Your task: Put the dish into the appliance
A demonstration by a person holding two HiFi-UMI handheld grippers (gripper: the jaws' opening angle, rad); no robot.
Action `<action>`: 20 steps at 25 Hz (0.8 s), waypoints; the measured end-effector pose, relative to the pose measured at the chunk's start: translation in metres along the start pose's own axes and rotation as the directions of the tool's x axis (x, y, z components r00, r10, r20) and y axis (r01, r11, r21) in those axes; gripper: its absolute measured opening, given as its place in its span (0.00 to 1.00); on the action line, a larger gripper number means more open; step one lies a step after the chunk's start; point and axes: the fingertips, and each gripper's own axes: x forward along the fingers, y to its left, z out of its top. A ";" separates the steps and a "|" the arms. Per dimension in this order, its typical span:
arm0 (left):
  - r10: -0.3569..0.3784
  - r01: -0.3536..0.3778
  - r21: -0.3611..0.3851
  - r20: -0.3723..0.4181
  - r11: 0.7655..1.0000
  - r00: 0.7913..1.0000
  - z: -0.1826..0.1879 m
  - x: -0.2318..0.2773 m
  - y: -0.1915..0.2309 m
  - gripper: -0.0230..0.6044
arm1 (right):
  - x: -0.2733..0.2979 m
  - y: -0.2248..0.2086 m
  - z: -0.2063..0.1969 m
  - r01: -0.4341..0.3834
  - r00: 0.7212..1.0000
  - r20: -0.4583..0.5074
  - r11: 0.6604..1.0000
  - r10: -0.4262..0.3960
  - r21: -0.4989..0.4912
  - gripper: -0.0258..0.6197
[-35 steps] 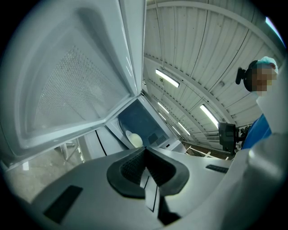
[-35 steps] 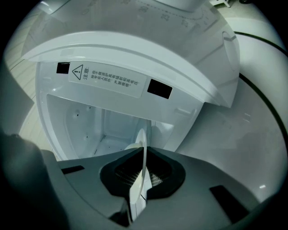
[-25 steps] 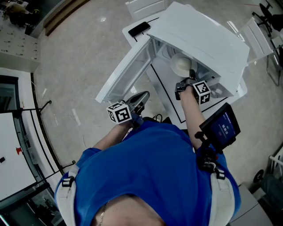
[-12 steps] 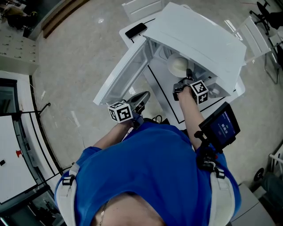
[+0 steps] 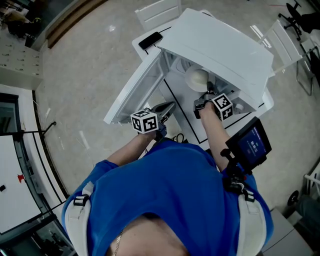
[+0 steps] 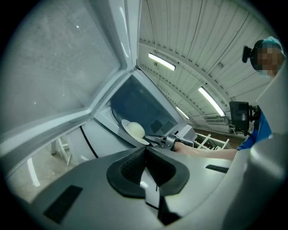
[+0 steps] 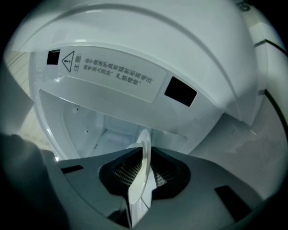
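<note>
Compared with a second ago: the left gripper is sitting higher and closer to the lower edge of the open door, its marker cube now turned up toward the head camera. The right gripper is keeping its place at the mouth of the appliance, and the dish is still hanging just inside the opening, under the raised white lid.

Tongs: I am reading the right gripper view as clamped on the dish. The pale rim is standing edge-on between the two dark pads, tilted slightly left. In the left gripper view the pads are meeting with nothing between them.

Inside the appliance I am seeing a white cavity with small holes in the back wall, and a warning label with a triangle sign on the lid's inner face. I cannot tell whether the dish is touching any inner surface.

Surface: the appliance is standing on a white table marked with black lines. A dark phone is lying on the table's far corner.

Room: pale speckled floor, a white chair beyond the table, and a slatted ceiling with strip lights. A small lit screen is mounted at my operator's right side.
</note>
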 end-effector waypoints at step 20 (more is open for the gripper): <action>0.099 -0.050 0.195 -0.252 0.980 0.963 -0.008 0.131 0.016 0.05 | 0.003 0.000 0.010 -0.001 0.998 -0.061 1.000 0.000 -0.026 0.09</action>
